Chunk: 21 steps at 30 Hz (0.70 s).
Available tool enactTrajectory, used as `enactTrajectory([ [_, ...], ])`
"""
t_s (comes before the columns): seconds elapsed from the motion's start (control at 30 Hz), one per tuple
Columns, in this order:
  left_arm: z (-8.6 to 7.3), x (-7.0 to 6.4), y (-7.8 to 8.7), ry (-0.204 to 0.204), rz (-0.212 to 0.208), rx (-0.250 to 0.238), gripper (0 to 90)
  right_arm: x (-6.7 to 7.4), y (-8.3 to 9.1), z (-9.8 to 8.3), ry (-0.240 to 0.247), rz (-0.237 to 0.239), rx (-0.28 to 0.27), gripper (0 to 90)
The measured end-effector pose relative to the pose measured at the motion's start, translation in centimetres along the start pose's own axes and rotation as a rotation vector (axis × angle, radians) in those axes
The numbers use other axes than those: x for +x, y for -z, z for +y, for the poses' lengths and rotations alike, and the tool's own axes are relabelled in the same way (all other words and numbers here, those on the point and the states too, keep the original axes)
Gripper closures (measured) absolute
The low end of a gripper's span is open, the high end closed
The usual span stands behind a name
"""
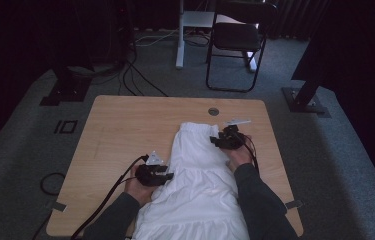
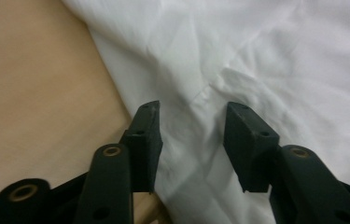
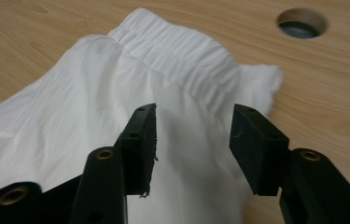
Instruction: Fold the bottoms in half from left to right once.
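A white gathered skirt (image 1: 200, 175) lies lengthwise on the wooden table (image 1: 125, 130), its elastic waistband (image 3: 177, 51) at the far end and its hem hanging over the near edge. My left gripper (image 1: 167, 175) rests at the skirt's left side. In the left gripper view the left gripper (image 2: 192, 108) is open, with rumpled white cloth (image 2: 256, 56) beneath it and nothing pinched. My right gripper (image 1: 220, 139) hovers at the waistband's right corner. Seen along its own jaws, the right gripper (image 3: 194, 111) is open just above the cloth (image 3: 93, 102).
A round cable hole (image 1: 213, 111) sits in the table beyond the waistband, also near the top right of the right gripper view as the hole (image 3: 302, 23). Bare wood lies left of the skirt. A black chair (image 1: 237, 40) and floor cables stand beyond the table.
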State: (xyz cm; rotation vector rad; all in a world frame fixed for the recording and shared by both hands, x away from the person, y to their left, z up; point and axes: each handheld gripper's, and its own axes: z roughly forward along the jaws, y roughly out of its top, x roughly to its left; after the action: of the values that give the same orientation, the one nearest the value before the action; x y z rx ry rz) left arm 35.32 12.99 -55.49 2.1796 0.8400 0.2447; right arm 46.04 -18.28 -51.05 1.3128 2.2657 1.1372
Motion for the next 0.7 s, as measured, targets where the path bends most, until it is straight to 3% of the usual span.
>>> enactTrajectory([
  [0.07, 0.1, -0.1, 0.1, -0.010, 0.010, 0.013, 58.9, 0.1, -1.5, 0.0, 0.002, -0.016, 0.047, 52.6],
  [0.13, 0.0, -0.2, 0.2, -0.031, 0.013, 0.023, 60.6, 0.1, -2.4, -0.1, 0.034, -0.078, 0.116, 75.3],
  [0.17, 0.0, -0.2, 0.3, -0.032, 0.014, 0.030, 61.4, 0.1, -2.5, 0.0, 0.049, -0.131, 0.124, 82.3],
  [0.23, 0.0, -0.3, 0.4, -0.037, 0.016, 0.041, 63.5, 0.0, -1.6, 0.4, 0.060, -0.223, 0.048, 87.0],
  [0.3, 0.0, -0.4, 0.4, -0.044, 0.019, 0.045, 64.4, 0.1, -0.6, 0.7, 0.102, -0.325, -0.005, 86.9],
  [0.33, 0.0, -0.5, 0.5, -0.044, 0.021, 0.047, 64.6, 0.1, -0.5, 0.7, 0.106, -0.336, -0.016, 84.6],
  [0.43, 0.0, -0.6, 0.5, -0.042, 0.025, 0.048, 65.1, -0.7, -1.5, -0.1, 0.068, -0.307, 0.043, 70.0],
  [0.5, -0.1, -0.8, 0.5, -0.045, 0.027, 0.048, 65.2, -1.4, -2.2, -0.8, 0.000, -0.253, 0.072, 61.9],
  [0.6, -0.1, -0.8, 0.5, -0.047, 0.030, 0.048, 65.2, -2.3, -2.3, -1.6, -0.093, -0.182, 0.029, 52.3],
  [0.7, -0.1, -0.8, 0.5, -0.046, 0.031, 0.047, 65.3, -2.4, -2.1, -1.7, -0.112, -0.143, 0.002, 44.5],
])
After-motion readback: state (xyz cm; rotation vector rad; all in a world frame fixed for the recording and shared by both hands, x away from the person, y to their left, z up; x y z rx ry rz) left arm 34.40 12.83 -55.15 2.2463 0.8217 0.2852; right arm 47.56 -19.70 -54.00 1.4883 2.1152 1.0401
